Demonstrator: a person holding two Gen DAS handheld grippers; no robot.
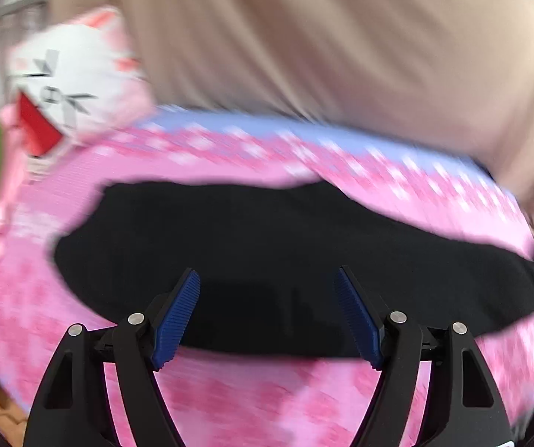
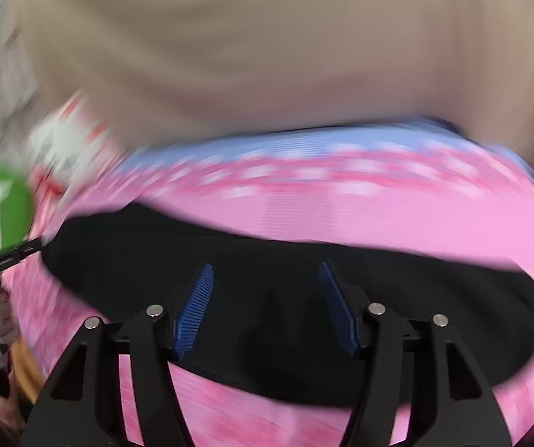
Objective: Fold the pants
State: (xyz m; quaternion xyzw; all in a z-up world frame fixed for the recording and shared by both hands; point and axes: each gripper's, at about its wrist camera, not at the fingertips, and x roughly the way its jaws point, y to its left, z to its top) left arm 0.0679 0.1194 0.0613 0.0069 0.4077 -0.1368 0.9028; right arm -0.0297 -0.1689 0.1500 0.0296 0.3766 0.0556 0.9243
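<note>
Black pants (image 1: 267, 246) (blurred) on pink

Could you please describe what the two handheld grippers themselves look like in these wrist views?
The left gripper and right gripper look alike: matte black angular linkage arms with triangular cut-outs, round silver pivot pins, and two flat fingers faced with ribbed blue pads. No cables or sleeves show. In the right view, the other gripper's black frame appears at the left edge.

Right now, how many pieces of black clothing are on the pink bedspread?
1. The black pants lie across the middle of the pink bedspread, just ahead of both open grippers. The blur could hide more.
</note>
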